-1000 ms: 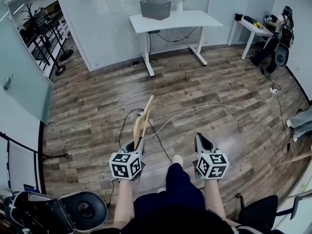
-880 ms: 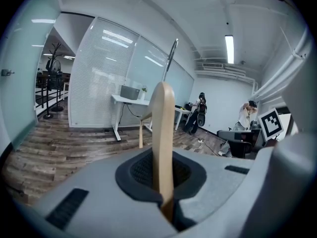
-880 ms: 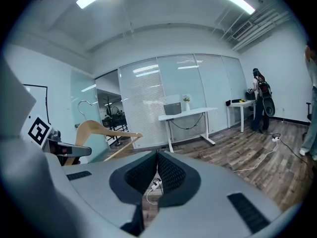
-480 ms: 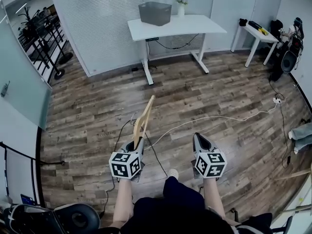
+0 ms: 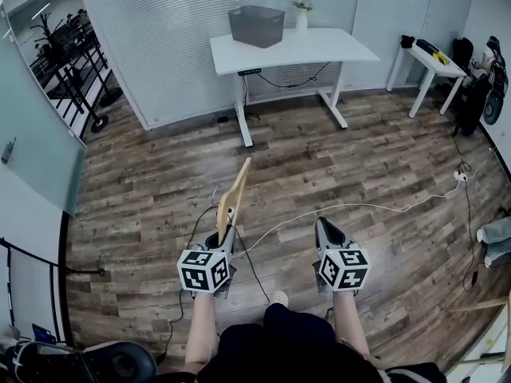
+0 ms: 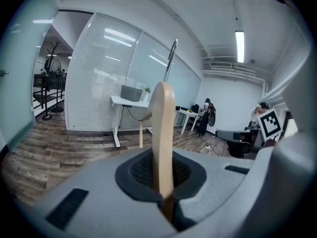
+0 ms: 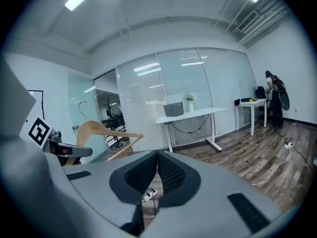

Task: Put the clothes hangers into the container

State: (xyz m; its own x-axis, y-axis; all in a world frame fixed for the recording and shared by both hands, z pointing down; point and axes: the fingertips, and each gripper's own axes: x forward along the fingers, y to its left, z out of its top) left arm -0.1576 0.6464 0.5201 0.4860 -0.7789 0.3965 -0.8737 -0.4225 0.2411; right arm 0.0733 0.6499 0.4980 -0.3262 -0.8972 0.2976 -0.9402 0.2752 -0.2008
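Wood-plank floor [image 5: 335, 150], office room with glass partitions. White desk [image 5: 319, 48] at far wall: carries grey container [image 5: 256, 25] near its left end as the head view shows it, small vase [image 5: 302, 19] just beside. Wooden hanger [image 5: 234, 198]: one end clamped in left tongs [image 5: 218, 240], rest standing up and leaning forward, well apart from container. Right tongs [image 5: 326, 230]: closed, pads together, nothing between them, alongside left tongs. White cable [image 5: 359, 207]: lies across floor ahead.
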